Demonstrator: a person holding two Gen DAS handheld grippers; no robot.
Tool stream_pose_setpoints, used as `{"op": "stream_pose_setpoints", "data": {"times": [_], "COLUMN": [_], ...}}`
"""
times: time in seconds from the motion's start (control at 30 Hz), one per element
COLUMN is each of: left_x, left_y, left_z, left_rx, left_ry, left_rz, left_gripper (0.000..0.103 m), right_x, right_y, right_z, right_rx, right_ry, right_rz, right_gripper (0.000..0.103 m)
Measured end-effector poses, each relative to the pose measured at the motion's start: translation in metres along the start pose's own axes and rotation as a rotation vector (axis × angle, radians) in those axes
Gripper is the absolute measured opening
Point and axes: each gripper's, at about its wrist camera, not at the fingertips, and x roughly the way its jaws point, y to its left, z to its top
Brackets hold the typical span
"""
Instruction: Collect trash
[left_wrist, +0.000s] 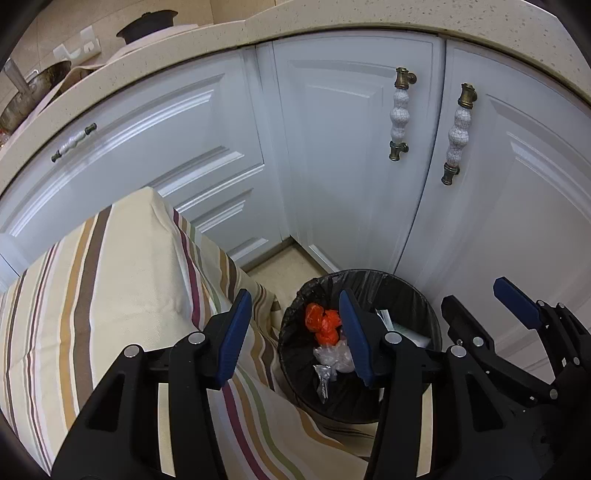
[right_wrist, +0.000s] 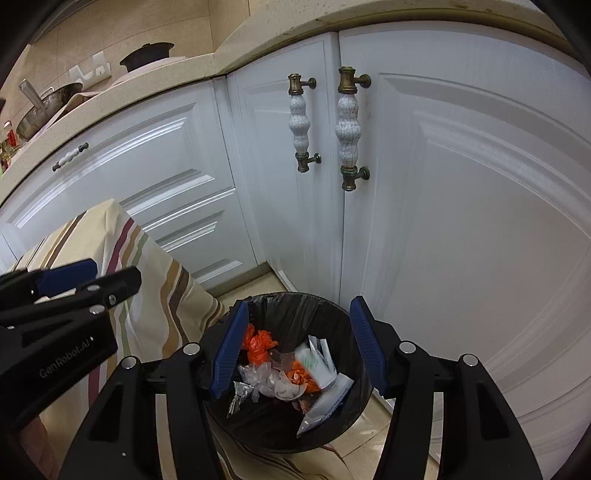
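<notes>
your left gripper (left_wrist: 295, 336) and right gripper (right_wrist: 297, 345) both hang spread wide and empty over the black-lined bin (right_wrist: 288, 435), where orange wrappers (right_wrist: 258, 345), clear plastic (right_wrist: 258, 376) and white packets (right_wrist: 321, 398) lie. this looks like the drop done; next, turn toward the striped cloth (left_wrist: 110, 277) at nine o'clock for more.

Round trash bin (right_wrist: 354, 417) lined with a black bag (right_wrist: 295, 314), upright on the floor just before the white cabinet doors, beside a striped cloth. Inside: crumpled orange plastic (right_wrist: 258, 345) toward the left, clear crinkled wrap (right_wrist: 258, 374) at the middle, a silvery wrapper (right_wrist: 238, 397) lower left, white printed packets (right_wrist: 321, 362) on the right, one (right_wrist: 325, 408) tilted toward the near wall. Same heap in the left view: orange plastic (left_wrist: 321, 321), clear wrap (left_wrist: 334, 356).
</notes>
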Motion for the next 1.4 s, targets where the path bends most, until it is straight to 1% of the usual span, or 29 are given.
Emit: {"op": "stream_pose_setpoints", "data": {"times": [0.27,0.53,0.73,0.87,1.0,1.1,1.27,1.33,1.4], "left_x": [-0.005,-0.017,-0.041,-0.063,-0.090,-0.111,-0.144,-0.155,-0.166], "left_y": [0.006,0.011,0.018,0.027,0.038,0.045,0.059,0.065,0.071], "left_z": [0.001,0.000,-0.001,-0.002,-0.008,-0.014,-0.025,-0.029,-0.034], "left_rx": [-0.013,-0.018,-0.024,-0.031,-0.044,-0.051,-0.061,-0.070,-0.077], "left_ry": [-0.013,-0.031,-0.071,-0.103,-0.140,-0.170,-0.218,-0.236,-0.252], "left_rz": [0.004,0.001,-0.006,-0.015,-0.018,-0.019,-0.019,-0.019,-0.021], "left_gripper": [0.048,0.048,0.048,0.050,0.056,0.058,0.069,0.076,0.081], "right_x": [-0.007,-0.028,-0.051,-0.074,-0.101,-0.121,-0.150,-0.161,-0.170], "right_y": [0.003,0.006,0.009,0.014,0.022,0.029,0.042,0.048,0.053], "right_z": [0.004,0.012,0.017,0.019,0.020,0.018,0.013,0.011,0.009], "right_rx": [0.001,-0.006,-0.009,-0.016,-0.031,-0.032,-0.037,-0.039,-0.042], "right_ry": [-0.015,-0.048,-0.078,-0.103,-0.135,-0.159,-0.195,-0.208,-0.219], "right_rz": [-0.018,-0.040,-0.056,-0.067,-0.081,-0.084,-0.077,-0.073,-0.072], "right_gripper": [0.056,0.057,0.058,0.059,0.062,0.065,0.071,0.073,0.075]}}
